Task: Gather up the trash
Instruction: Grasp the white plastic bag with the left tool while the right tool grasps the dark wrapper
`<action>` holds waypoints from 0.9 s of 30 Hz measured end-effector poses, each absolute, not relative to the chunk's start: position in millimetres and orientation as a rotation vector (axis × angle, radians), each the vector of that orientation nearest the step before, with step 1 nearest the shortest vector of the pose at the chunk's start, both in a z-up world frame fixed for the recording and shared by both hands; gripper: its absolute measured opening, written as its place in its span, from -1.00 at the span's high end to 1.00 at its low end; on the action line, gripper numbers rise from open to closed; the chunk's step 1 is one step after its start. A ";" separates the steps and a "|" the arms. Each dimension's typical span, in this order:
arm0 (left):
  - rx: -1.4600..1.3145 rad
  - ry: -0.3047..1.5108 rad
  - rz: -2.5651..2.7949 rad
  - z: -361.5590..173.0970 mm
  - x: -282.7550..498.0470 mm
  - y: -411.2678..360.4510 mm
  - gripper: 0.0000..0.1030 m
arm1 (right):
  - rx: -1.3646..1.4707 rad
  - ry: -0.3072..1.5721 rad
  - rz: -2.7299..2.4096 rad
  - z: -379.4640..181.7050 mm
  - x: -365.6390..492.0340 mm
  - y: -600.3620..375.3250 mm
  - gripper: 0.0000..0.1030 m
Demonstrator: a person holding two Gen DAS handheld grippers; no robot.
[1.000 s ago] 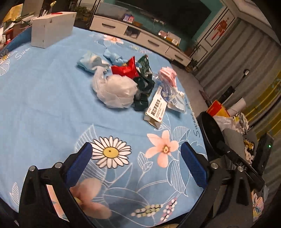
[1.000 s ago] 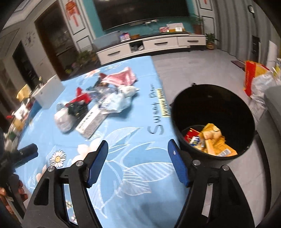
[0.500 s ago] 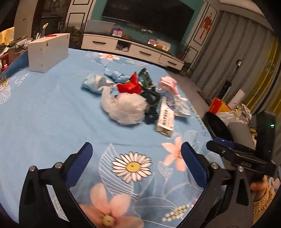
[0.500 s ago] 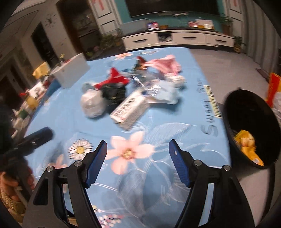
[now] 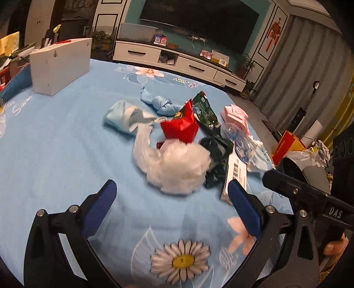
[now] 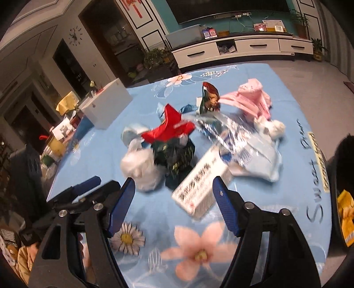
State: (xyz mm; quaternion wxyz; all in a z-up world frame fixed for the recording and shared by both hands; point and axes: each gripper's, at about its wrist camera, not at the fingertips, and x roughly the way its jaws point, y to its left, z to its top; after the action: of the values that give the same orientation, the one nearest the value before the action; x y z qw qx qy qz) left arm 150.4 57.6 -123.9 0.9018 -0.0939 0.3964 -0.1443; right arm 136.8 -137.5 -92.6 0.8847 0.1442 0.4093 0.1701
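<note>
Approach step, nothing held. My left gripper gapes before the white bag; my right gripper gapes around the box, which lies on the cloth. Next I judge: close, lift, bin.

We are in a home living room. A large dark television hangs on a teal wall above a long white media cabinet with drawers. Beside the cabinet stand potted plants; left of it, a wall clock. In front lies a blue floral cloth.
</note>
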 end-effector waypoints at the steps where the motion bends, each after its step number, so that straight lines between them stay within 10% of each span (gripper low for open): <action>1: -0.186 0.819 -0.301 -125.0 155.9 54.6 -0.94 | 0.310 0.855 0.355 -94.0 143.1 -137.3 -0.39; 9: -0.167 0.817 -0.302 -134.3 182.8 45.4 -0.91 | 0.351 0.879 0.392 -104.4 181.0 -128.3 -0.39; 27: -0.201 0.820 -0.371 -134.0 180.2 48.8 0.33 | 0.338 0.890 0.439 -109.0 189.7 -115.1 0.31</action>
State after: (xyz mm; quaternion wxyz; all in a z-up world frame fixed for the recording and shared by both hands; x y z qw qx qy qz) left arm 180.2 48.8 -134.0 0.8956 -0.0969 0.3957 -0.1789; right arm 189.7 -115.1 -109.0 0.8657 0.1616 0.4249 0.2094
